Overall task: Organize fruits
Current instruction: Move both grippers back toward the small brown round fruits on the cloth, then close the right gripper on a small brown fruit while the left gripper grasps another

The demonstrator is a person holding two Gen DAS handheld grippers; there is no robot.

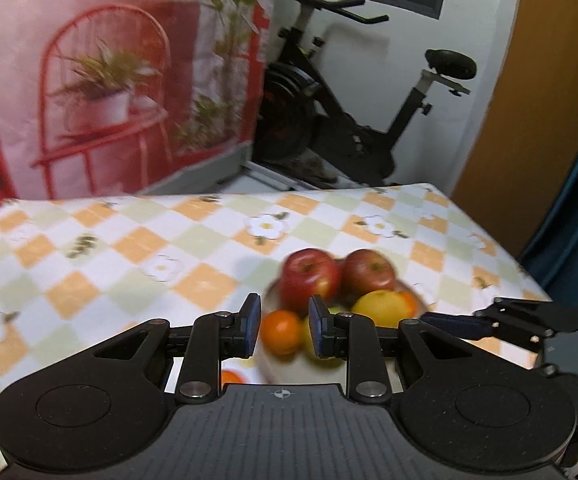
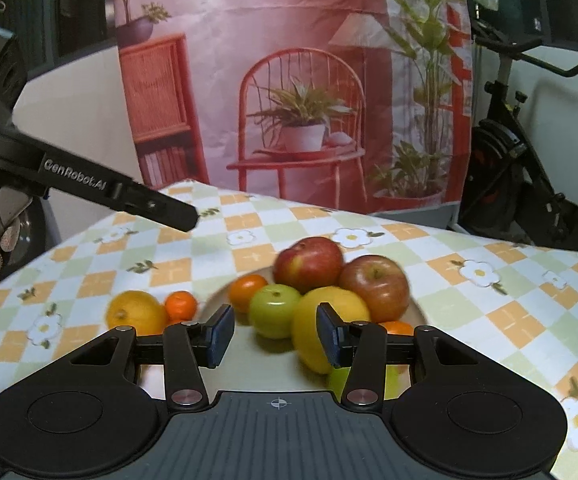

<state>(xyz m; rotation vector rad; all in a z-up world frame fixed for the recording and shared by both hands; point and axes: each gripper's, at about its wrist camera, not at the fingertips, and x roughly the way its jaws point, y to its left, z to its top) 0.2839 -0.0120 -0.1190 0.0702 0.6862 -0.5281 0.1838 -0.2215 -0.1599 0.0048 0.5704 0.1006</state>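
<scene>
Red apples point(image 2: 309, 265) and most fruit fill the plate point(image 2: 213, 300); a lemon point(image 2: 135, 314) and small orange point(image 2: 180, 305) wait on the surface point(image 2: 489, 300), left hand-held gripper point(image 1: 283, 326) narrow and empty, right hand-held gripper point(image 2: 275, 334) partly open and empty.

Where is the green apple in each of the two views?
Left wrist view: not clearly in it; only a green sliver shows behind the fingers.
Right wrist view: green apple at centre, in the plate, left of the large yellow fruit.
Shared landmark: the two red apples.

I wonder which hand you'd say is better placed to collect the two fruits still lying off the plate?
Left, probably: the yellow fruit and small orange lie on the plate's left, the left gripper's side.
</scene>
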